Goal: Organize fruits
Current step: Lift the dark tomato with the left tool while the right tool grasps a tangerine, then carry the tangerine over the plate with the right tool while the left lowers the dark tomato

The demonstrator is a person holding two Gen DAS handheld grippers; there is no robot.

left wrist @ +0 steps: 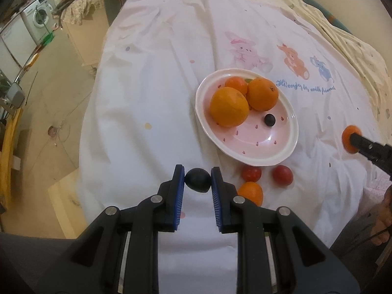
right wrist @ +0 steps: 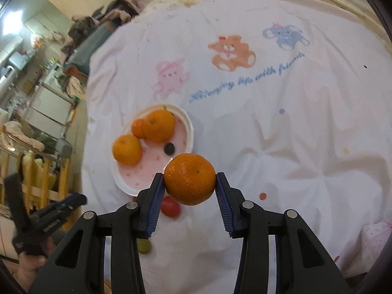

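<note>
We've got the left tongs (left wrist: 197,180) clamped on a small dark plum (left wrist: 198,180), hanging just above the white bedsheet (left wrist: 152,78) at about 7 o'clock of the pink plate (left wrist: 286,147). The right tongs (right wrist: 189,180) are clamped on a mandarin (right wrist: 189,178), held in the air near the plate's 5 o'clock side in the right wrist view. On the plate sit two big oranges (left wrist: 229,106), a smaller one (left wrist: 236,84) behind them and a dark grape (left wrist: 270,120). Two red tomatoes (left wrist: 251,173) and another mandarin (left wrist: 251,192) lie on the sheet at the plate's 6 o'clock
</note>
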